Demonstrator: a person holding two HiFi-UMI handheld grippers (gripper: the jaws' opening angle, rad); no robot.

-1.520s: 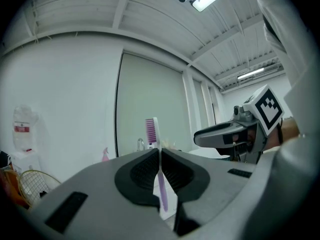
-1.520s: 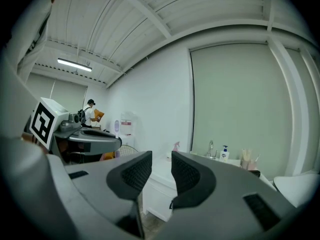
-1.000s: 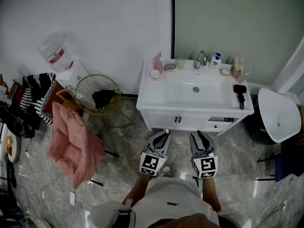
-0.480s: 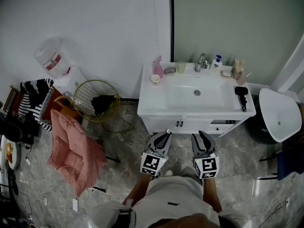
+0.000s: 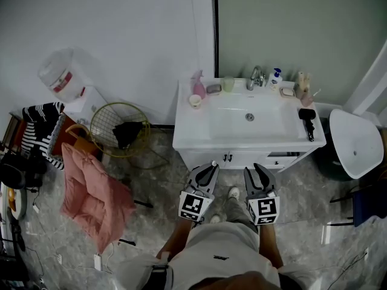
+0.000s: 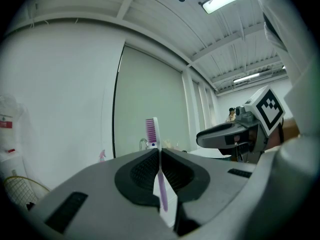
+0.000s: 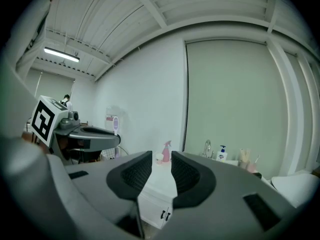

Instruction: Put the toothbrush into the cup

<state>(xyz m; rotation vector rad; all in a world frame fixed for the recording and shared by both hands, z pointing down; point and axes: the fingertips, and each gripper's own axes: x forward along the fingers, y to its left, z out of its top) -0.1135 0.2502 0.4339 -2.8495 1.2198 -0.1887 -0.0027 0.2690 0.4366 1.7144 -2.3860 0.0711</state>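
My left gripper point(image 5: 204, 175) is shut on a toothbrush point(image 5: 213, 163) with a white and purple handle. In the left gripper view the toothbrush point(image 6: 160, 181) stands upright between the pads, purple bristles on top, in the left gripper point(image 6: 160, 156). My right gripper point(image 5: 259, 176) is held beside it, slightly open with nothing between the pads; it is also the right gripper point(image 7: 161, 169) in its own view. Both hang in front of the white vanity point(image 5: 199, 139). On its back ledge stand a small white cup point(image 5: 195, 100) and a pale green cup point(image 5: 227, 84).
A pink spray bottle point(image 5: 198, 84), faucet point(image 5: 254, 76), soap bottle point(image 5: 276, 77) and black hair dryer point(image 5: 307, 119) sit on the vanity. A wire basket point(image 5: 118, 123) and pink-cushioned chair point(image 5: 91, 192) stand left; a white round seat point(image 5: 355, 144) stands right.
The view has shifted slightly and the vanity sits a little closer. A foot now shows between the grippers. Both grippers keep their pose, the toothbrush still held.
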